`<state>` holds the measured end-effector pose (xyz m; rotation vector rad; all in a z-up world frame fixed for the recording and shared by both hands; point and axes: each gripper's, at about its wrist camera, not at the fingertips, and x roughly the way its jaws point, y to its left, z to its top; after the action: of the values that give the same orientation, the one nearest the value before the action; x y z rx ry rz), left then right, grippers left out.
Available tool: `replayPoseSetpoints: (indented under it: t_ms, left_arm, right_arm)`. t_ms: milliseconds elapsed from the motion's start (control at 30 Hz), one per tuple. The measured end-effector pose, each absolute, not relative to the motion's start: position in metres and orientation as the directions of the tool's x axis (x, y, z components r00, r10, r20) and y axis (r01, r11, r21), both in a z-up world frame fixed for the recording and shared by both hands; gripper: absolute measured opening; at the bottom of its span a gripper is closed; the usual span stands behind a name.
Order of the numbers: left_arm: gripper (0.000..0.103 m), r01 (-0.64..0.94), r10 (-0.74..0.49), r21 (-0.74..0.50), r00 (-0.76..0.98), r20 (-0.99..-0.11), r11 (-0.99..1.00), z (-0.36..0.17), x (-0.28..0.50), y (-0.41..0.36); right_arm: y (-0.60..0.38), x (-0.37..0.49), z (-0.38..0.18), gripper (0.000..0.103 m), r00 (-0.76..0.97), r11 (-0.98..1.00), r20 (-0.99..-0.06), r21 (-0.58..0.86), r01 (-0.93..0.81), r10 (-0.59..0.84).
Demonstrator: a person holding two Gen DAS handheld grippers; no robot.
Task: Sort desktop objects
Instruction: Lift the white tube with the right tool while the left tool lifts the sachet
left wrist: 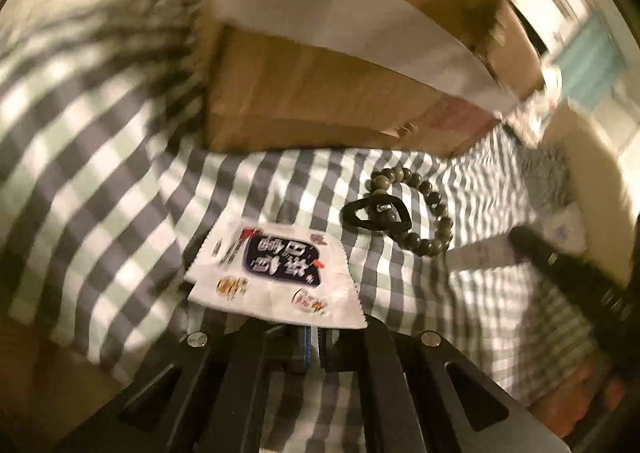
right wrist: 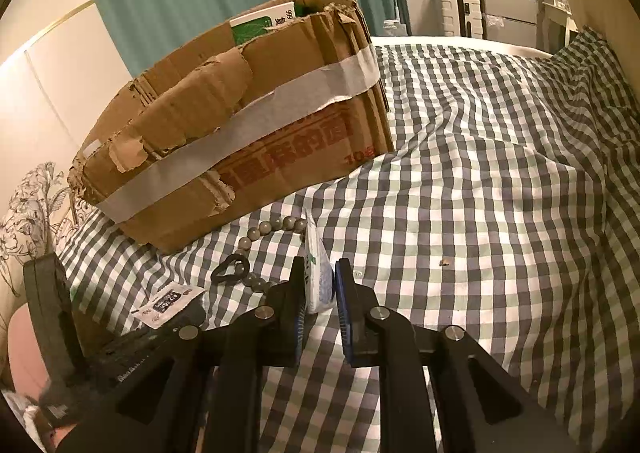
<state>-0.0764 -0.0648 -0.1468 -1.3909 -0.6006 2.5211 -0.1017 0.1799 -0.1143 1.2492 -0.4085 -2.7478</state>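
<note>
Left gripper pinched printed sachet, blurry view; my right gripper clamped white packet near cardboard box.

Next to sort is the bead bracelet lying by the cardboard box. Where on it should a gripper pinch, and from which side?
Pinch the bead bracelet on its free arc nearest the cardboard box, coming down from above. It lies flat on the checked cloth, and the black ring overlaps its near side, so a grip there would likely catch both.

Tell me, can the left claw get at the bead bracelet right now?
Probably not: the left claw is shut on a white sachet. The bead bracelet itself lies uncovered, under a black ring.
</note>
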Motion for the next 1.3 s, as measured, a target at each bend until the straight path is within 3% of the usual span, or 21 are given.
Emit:
replayPoseSetpoints:
  t_ms: [100, 267, 367, 433, 500, 600, 867, 967, 1000, 1033, 1067, 1300]
  left_arm:
    - [0.004, 0.082, 0.414, -0.527, -0.522, -0.745, -0.846, -0.151, -0.076, -0.077]
    - [0.009, 0.091, 0.417, -0.531, -0.514, -0.750, -0.842, -0.148, -0.069, -0.076]
    - [0.033, 0.039, 0.419, -0.509, -0.516, -0.747, -0.860, -0.141, -0.066, -0.063]
    - [0.068, -0.019, 0.435, -0.499, -0.520, -0.735, -0.866, -0.135, -0.063, -0.052]
    - [0.079, -0.061, 0.406, -0.444, -0.530, -0.745, -0.894, -0.129, -0.059, -0.041]
    - [0.079, -0.091, 0.368, -0.382, -0.539, -0.758, -0.920, -0.130, -0.059, -0.031]
    - [0.079, 0.034, 0.461, -0.568, -0.545, -0.700, -0.822, -0.136, -0.064, -0.068]
    - [0.069, 0.112, 0.510, -0.664, -0.550, -0.661, -0.739, -0.145, -0.066, -0.083]
    - [0.049, 0.149, 0.505, -0.674, -0.552, -0.663, -0.723, -0.149, -0.066, -0.089]
    - [0.011, 0.177, 0.487, -0.664, -0.549, -0.679, -0.726, -0.152, -0.068, -0.092]
    - [0.004, 0.215, 0.457, -0.637, -0.533, -0.712, -0.740, -0.158, -0.070, -0.097]
    - [0.002, 0.158, 0.397, -0.566, -0.564, -0.724, -0.809, -0.144, -0.064, -0.086]
  right_arm:
    - [0.180, -0.102, -0.118, 0.016, -0.650, -0.959, -0.736, 0.280, -0.035, -0.191]
    - [0.180, -0.102, -0.119, 0.016, -0.648, -0.959, -0.738, 0.280, -0.038, -0.190]
    - [0.179, -0.103, -0.119, 0.016, -0.647, -0.960, -0.738, 0.278, -0.035, -0.190]
    - [0.179, -0.103, -0.119, 0.016, -0.647, -0.961, -0.739, 0.275, -0.032, -0.190]
    - [0.178, -0.103, -0.119, 0.016, -0.647, -0.962, -0.739, 0.271, -0.029, -0.189]
    - [0.177, -0.103, -0.119, 0.017, -0.646, -0.963, -0.739, 0.268, -0.027, -0.188]
    - [0.177, -0.103, -0.120, 0.017, -0.646, -0.963, -0.740, 0.267, -0.025, -0.188]
    - [0.177, -0.103, -0.120, 0.017, -0.645, -0.965, -0.741, 0.261, -0.022, -0.186]
    - [0.176, -0.103, -0.120, 0.017, -0.645, -0.966, -0.742, 0.259, -0.022, -0.184]
    - [0.176, -0.102, -0.121, 0.017, -0.645, -0.966, -0.742, 0.259, -0.023, -0.184]
    - [0.177, -0.102, -0.121, 0.017, -0.644, -0.965, -0.743, 0.260, -0.023, -0.185]
    - [0.176, -0.102, -0.121, 0.017, -0.640, -0.968, -0.747, 0.248, -0.020, -0.179]
